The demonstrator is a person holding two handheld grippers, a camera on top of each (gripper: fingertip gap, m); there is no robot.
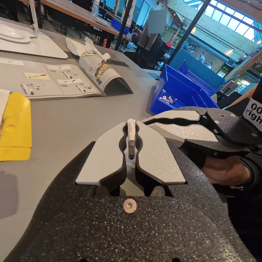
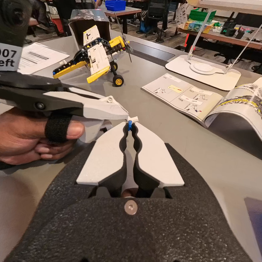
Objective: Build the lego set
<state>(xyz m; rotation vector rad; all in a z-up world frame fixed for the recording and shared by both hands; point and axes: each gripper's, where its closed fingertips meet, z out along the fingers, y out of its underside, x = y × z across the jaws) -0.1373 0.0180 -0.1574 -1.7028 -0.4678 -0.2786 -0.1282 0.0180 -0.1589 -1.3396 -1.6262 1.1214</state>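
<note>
1. White toy-brick piece (image 1: 131,131) is sitting clamped between the left gripper (image 1: 131,124) fingers, both pads pressing on it, its tip poking out past the fingertips over the grey table (image 1: 79,120).
2. Blue pin (image 2: 129,125) is being pinched at the very tips of the right gripper (image 2: 130,124), jaws nearly closed on it; the pin's front end is touching the white piece (image 2: 134,119) that sticks out of the left gripper's tips.
3. The two grippers are meeting at an angle, tips just beside each other; in the left wrist view the right gripper is coming in from the right side, its tip hidden behind the left fingers.
4. A hand (image 2: 35,136) with a black strap on one finger is gripping the left tool; another hand (image 1: 225,174) is holding the right tool.
5. Yellow block (image 1: 15,126) is lying on the table to the left of the left gripper, near.
6. Open instruction booklet (image 2: 182,96) is lying flat farther out, pages curling up on one side.
7. Blue bin (image 1: 182,93) with small white parts is standing at the table edge, beyond the right gripper.
8. Yellow-and-white toy plane (image 2: 97,59) is standing on its wheels farther back, a cardboard box (image 2: 90,21) behind it.
9. White lamp base (image 2: 202,70) is sitting at the far side, past the booklet.
</note>
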